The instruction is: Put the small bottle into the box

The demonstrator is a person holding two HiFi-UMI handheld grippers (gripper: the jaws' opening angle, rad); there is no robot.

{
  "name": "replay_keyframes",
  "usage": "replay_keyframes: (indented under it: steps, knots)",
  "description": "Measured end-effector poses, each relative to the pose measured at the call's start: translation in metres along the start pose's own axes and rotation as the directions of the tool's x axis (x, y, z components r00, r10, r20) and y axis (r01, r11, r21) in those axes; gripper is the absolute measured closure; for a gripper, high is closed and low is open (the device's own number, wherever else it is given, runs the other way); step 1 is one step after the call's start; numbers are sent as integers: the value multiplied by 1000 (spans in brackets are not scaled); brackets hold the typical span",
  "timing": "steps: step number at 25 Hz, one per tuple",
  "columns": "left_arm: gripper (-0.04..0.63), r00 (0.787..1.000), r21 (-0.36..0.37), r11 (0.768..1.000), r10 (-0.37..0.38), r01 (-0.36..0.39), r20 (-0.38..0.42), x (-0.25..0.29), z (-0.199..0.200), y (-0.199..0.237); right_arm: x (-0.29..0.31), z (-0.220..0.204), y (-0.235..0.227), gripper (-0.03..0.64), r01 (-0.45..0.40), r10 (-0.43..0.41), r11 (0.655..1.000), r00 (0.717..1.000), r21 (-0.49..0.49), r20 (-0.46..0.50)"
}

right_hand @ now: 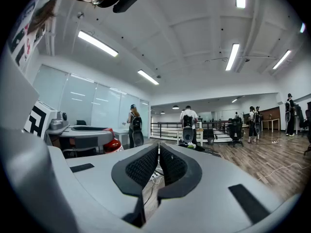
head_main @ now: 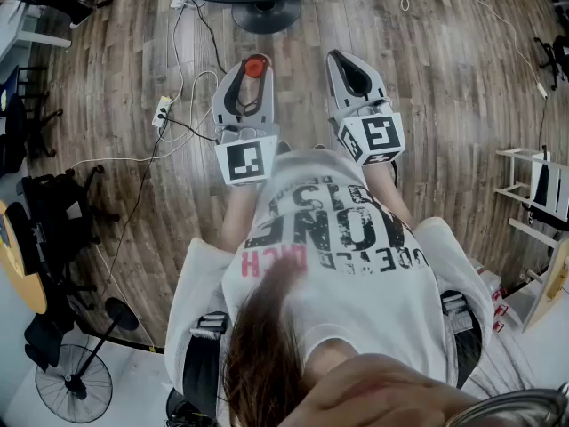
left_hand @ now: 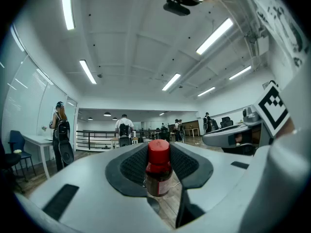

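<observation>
1. Head view: the small bottle [head_main: 255, 67] is held upright at the tip of the left gripper [head_main: 250, 78], over wooden floor. The right gripper [head_main: 349, 65] is carried just beside the left gripper, both pointing level. A dark table base [head_main: 265, 13] is seen beyond the left gripper. No box is in view, so it has to be found before anything is let go.
2. Left gripper view: the jaws are clamped on the bottle's body, below the red cap [left_hand: 158, 152], and the grip looks centred. Judged best: pressure is held even, the bottle is carried upright, and it is released only once lowered inside the box.
3. Right gripper view: the jaws are closed together with nothing between them. The left gripper and the cap are seen just beside it. This free gripper can probably be used to steady the box.
</observation>
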State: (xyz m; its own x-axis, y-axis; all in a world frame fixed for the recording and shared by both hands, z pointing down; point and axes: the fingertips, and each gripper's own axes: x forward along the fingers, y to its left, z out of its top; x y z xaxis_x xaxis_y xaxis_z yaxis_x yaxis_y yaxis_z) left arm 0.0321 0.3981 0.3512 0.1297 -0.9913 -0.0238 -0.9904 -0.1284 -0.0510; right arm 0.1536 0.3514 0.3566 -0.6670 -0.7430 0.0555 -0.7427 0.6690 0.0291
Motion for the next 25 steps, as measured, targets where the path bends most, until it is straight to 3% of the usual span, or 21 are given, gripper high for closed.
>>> replay_keyframes:
  steps: [14, 19, 25]
  knots:
    - [462, 1000, -11, 1000, -27, 27, 10, -3, 1, 8, 1, 2, 11, 607, 4, -4, 1000, 1000, -10, 7]
    - [462, 999, -24, 999, -33, 33, 10, -4, -2, 12, 4, 2, 18, 607, -50, 49, 998, 999, 23, 19]
    - [463, 999, -31, 998, -48, 47, -8, -2, -8, 13, 10, -4, 24, 607, -89, 89, 996, 996, -8, -16]
